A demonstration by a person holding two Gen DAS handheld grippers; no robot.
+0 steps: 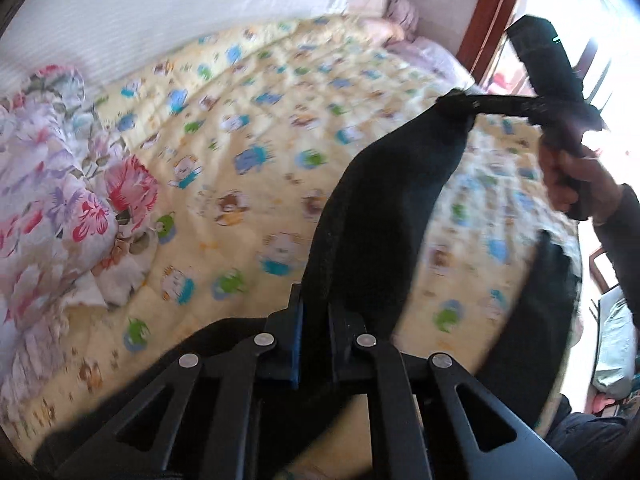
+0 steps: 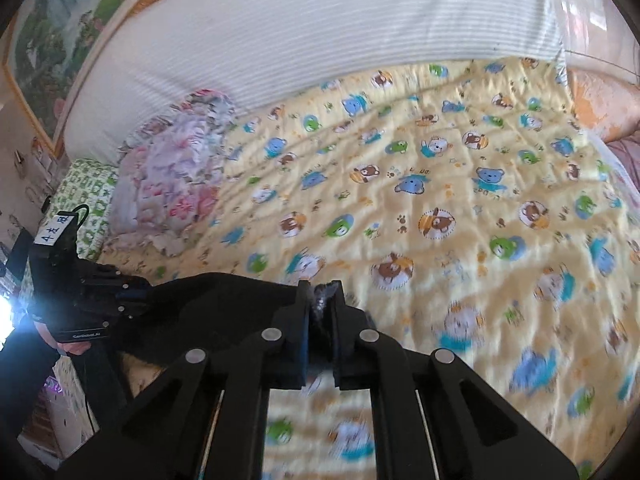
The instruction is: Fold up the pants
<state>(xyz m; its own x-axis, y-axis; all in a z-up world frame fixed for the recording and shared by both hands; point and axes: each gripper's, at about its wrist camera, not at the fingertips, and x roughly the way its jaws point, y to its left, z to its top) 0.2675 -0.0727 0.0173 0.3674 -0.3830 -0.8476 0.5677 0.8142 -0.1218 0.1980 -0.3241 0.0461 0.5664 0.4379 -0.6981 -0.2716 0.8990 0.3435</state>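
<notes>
Above the bed (image 2: pixel 460 184), I hold the black pants (image 1: pixel 384 200) stretched between both tools: left hand-held gripper (image 1: pixel 316 320) pinches one end, right hand-held gripper (image 2: pixel 322 308) pinches the other.

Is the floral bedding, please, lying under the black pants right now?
No, the floral bedding is bunched at the quilt's left side, apart from the black pants.

One pants (image 1: pixel 384 200), black. Two grippers: left gripper (image 1: pixel 314 316), right gripper (image 2: pixel 322 300). One yellow bed quilt (image 2: pixel 440 184), one floral blanket (image 1: pixel 52 184).
</notes>
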